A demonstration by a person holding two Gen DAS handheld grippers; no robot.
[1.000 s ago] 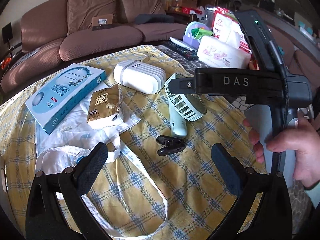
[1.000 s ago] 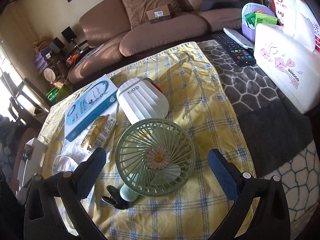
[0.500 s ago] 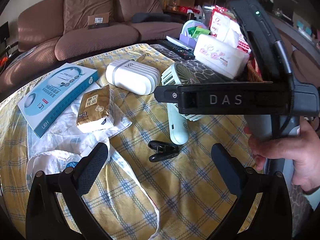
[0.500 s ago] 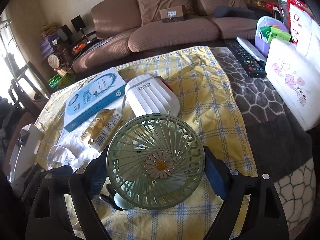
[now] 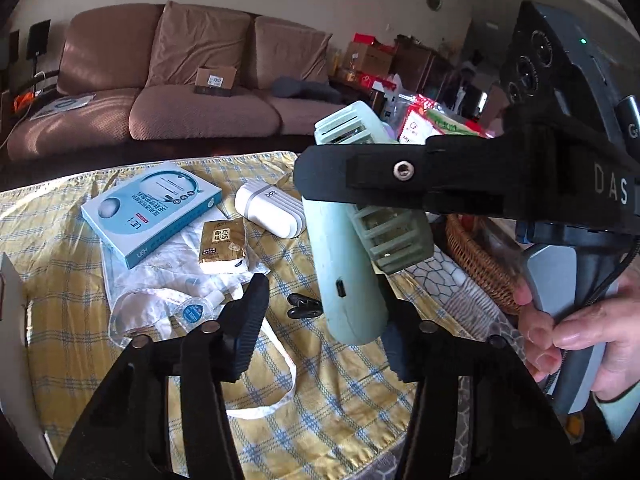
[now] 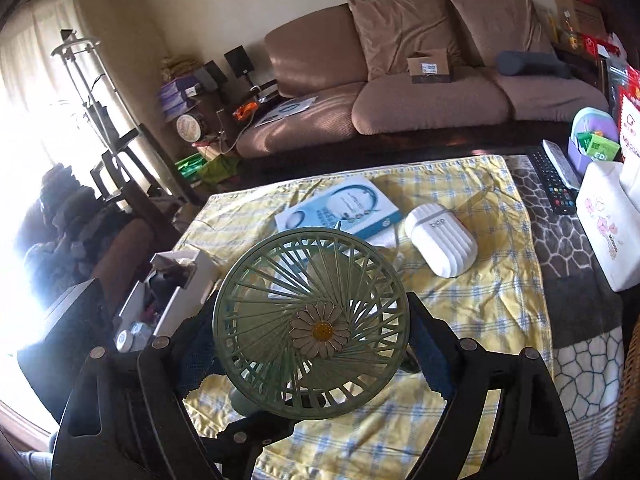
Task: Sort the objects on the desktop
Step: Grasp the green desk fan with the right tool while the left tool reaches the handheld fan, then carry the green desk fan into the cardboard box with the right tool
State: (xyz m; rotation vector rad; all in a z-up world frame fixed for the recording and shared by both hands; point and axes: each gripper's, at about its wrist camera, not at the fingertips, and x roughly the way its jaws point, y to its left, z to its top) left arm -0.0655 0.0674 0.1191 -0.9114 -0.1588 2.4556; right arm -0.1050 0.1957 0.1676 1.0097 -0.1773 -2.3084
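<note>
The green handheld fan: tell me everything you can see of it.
The fan is pale green plastic, a round slatted grille with a daisy badge at its hub above a smooth rounded handle with a small port on the side. It is lifted off the yellow checked cloth. The right gripper clamps the head's rim; the left gripper's jaws are closing around the handle, contact unclear.

A yellow checked cloth (image 6: pixel 492 296) covers the table, bearing a blue box (image 5: pixel 152 210), white case (image 6: pixel 442 240), tissue pack (image 5: pixel 222 244) and black clip (image 5: pixel 304 306).
</note>
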